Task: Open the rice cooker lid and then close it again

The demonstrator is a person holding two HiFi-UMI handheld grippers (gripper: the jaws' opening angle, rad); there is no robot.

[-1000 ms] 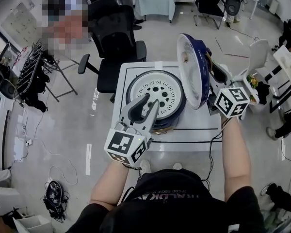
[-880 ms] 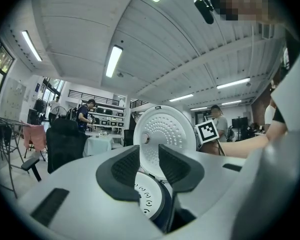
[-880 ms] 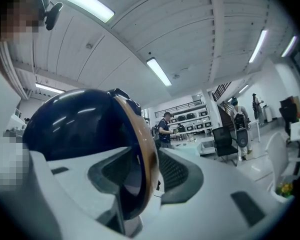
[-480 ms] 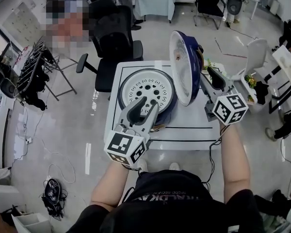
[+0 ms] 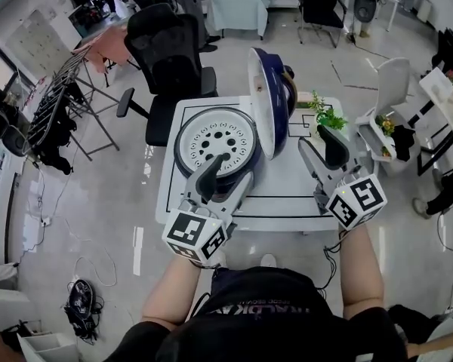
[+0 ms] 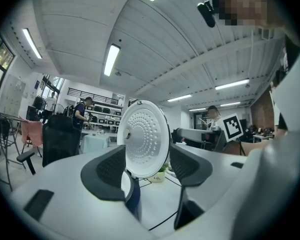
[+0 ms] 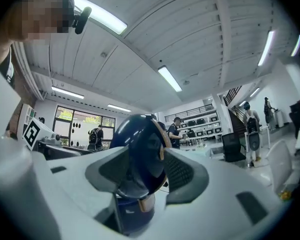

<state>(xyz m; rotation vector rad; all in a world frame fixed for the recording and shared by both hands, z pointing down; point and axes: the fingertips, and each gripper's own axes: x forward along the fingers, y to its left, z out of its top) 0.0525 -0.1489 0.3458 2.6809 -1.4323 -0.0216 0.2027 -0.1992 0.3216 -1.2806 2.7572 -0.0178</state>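
**Two open tools flank a rice cooker with its lid raised**

One white table with black lines marked on its top fills the middle of the head view, and a black office chair stands on the floor beyond its far edge. The rice cooker sits on the left part of the table, its round white inner plate with holes bared to the camera. Its lid stands upright on the hinge at the cooker's right side – white perforated face towards the pot, dark blue shell towards the right.

The left tool is held level at the cooker's near rim, its tips overlapping that rim in the head view. Its jaws have just been opening and stand wide apart; in the left gripper view the left tool presses on nothing, and the lid shows beyond the gap.

The right tool is held level over the table to the right of the lid, apart from it. Its jaws have also just been opening and are spread – in the right gripper view the right tool grips nothing, while the lid's blue shell is framed beyond the pads.

A small potted plant stands near the table's far right corner, just beyond the right tool's tips.
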